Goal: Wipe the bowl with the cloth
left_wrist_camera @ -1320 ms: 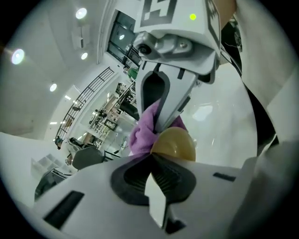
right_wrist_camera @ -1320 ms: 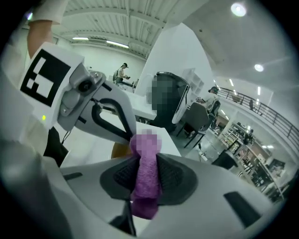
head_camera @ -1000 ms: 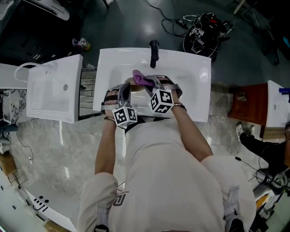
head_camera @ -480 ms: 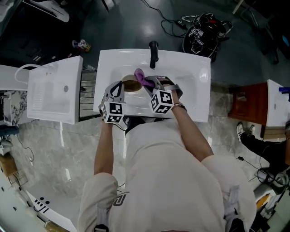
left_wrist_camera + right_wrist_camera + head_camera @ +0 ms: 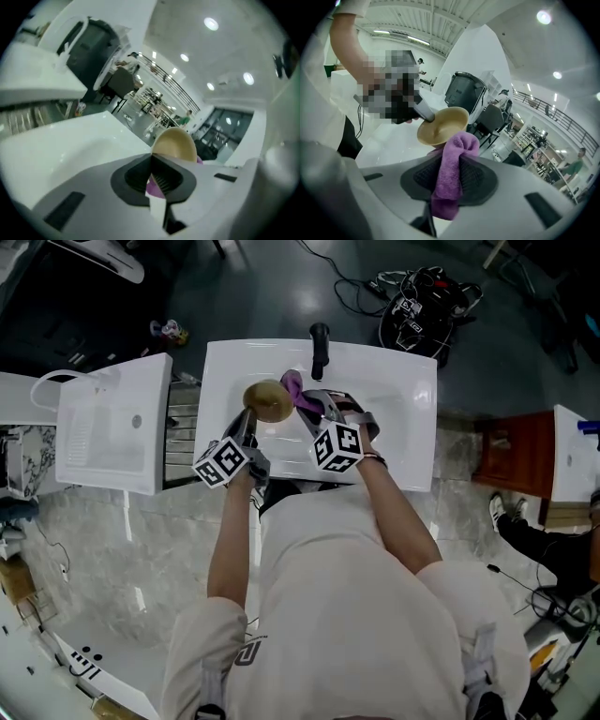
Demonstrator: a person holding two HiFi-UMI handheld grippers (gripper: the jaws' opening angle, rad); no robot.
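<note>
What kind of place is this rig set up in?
Probably a mock washroom station in a large indoor hall: a freestanding white washbasin with a black tap, a spare white basin beside it, and a tangle of black cables on the floor.
</note>
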